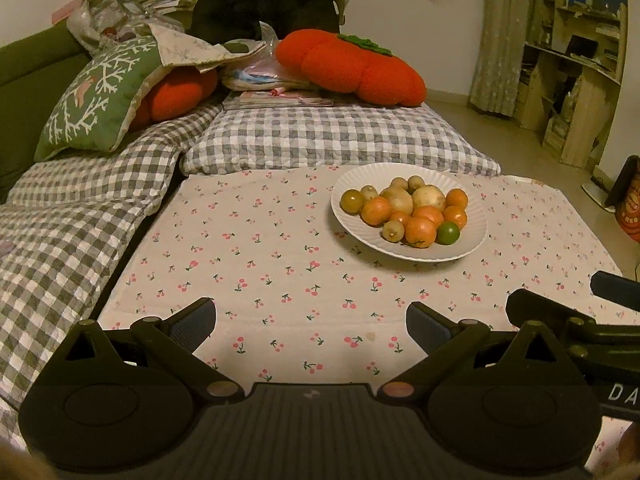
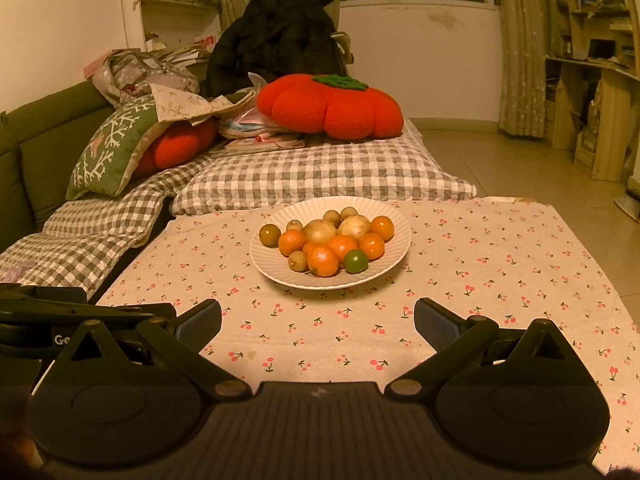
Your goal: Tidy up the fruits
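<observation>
A white ribbed plate stands on the cherry-print cloth, heaped with fruit: several oranges, pale round fruits, small brownish ones and one green lime. My left gripper is open and empty, low over the cloth, short of the plate and to its left. My right gripper is open and empty too, directly in front of the plate. Part of each gripper shows at the edge of the other's view.
Beyond the plate lie grey checked cushions, two red pumpkin-shaped pillows, a green embroidered pillow, magazines and a dark coat. A green sofa is on the left. Tiled floor and wooden shelves are on the right.
</observation>
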A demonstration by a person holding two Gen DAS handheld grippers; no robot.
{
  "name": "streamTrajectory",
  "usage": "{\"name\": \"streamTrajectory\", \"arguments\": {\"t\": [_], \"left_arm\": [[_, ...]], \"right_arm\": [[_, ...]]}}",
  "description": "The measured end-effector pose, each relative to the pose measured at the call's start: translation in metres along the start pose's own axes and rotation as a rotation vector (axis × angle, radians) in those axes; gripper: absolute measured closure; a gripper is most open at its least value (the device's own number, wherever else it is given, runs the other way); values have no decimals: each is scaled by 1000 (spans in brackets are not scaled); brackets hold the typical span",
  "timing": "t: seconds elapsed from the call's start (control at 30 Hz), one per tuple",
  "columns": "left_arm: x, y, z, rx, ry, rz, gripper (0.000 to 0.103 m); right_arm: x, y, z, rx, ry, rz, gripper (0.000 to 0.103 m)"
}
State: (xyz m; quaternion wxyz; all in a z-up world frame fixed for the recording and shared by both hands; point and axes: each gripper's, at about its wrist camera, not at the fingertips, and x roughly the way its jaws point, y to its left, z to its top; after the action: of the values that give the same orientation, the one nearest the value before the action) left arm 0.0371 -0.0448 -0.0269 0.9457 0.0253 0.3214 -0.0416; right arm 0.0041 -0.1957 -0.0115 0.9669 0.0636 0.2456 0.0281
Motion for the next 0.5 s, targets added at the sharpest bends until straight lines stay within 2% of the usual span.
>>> {"name": "streamTrajectory", "arguments": {"t": [0.37, 0.5], "left_arm": [[-3, -1, -2, 14, -22, -3, 10], [-1, 1, -2, -3, -8, -20, 10]], "right_arm": [[-1, -1, 1, -6, 0, 14, 0], [-2, -1, 1, -7, 0, 13, 0]]}}
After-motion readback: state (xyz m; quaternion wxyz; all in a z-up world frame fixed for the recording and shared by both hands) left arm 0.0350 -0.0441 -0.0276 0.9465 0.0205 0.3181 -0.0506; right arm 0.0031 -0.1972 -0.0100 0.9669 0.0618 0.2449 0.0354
